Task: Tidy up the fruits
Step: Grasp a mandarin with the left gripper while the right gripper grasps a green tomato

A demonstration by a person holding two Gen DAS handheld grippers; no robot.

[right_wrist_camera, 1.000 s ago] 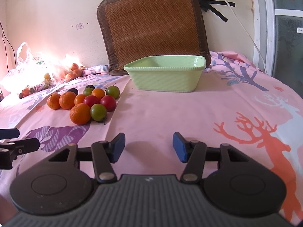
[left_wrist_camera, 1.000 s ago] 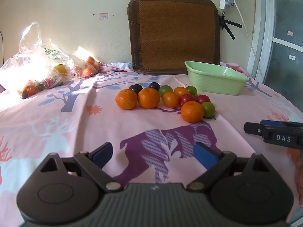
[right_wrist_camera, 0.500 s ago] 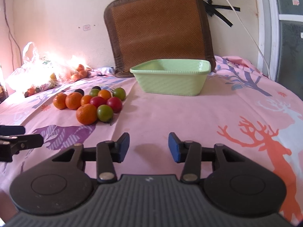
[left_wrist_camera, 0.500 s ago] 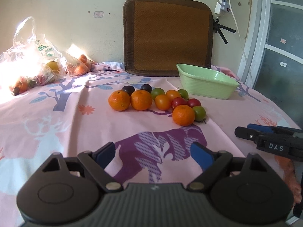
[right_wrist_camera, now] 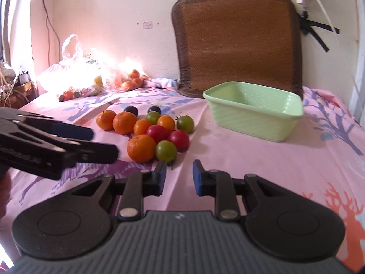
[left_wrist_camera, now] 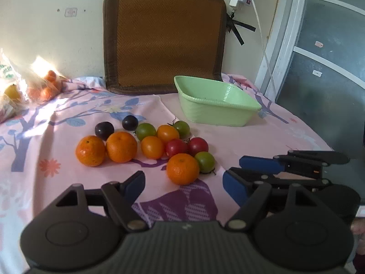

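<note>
A cluster of fruit lies on the pink cloth: oranges, with the nearest orange point(left_wrist_camera: 182, 168) point(right_wrist_camera: 141, 148) in front, red tomatoes point(left_wrist_camera: 198, 146), green tomatoes point(left_wrist_camera: 204, 161) point(right_wrist_camera: 166, 150) and two dark plums point(left_wrist_camera: 104, 130). An empty light green basin point(left_wrist_camera: 216, 105) point(right_wrist_camera: 253, 111) stands behind them to the right. My left gripper point(left_wrist_camera: 184, 186) is open and empty, just short of the nearest orange. My right gripper point(right_wrist_camera: 178, 178) is open, narrower, empty, just short of the near green tomato. It also shows in the left wrist view point(left_wrist_camera: 262, 164).
A plastic bag with more fruit point(right_wrist_camera: 82, 77) lies at the back left by the wall. A brown woven mat point(left_wrist_camera: 164, 36) leans on the wall behind the basin. A door frame and a hanging cable point(left_wrist_camera: 262, 41) are at the right.
Both grippers have moved forward toward the fruit cluster, which now looks larger. The right gripper's jaws have narrowed. The two grippers now sit closer together.
</note>
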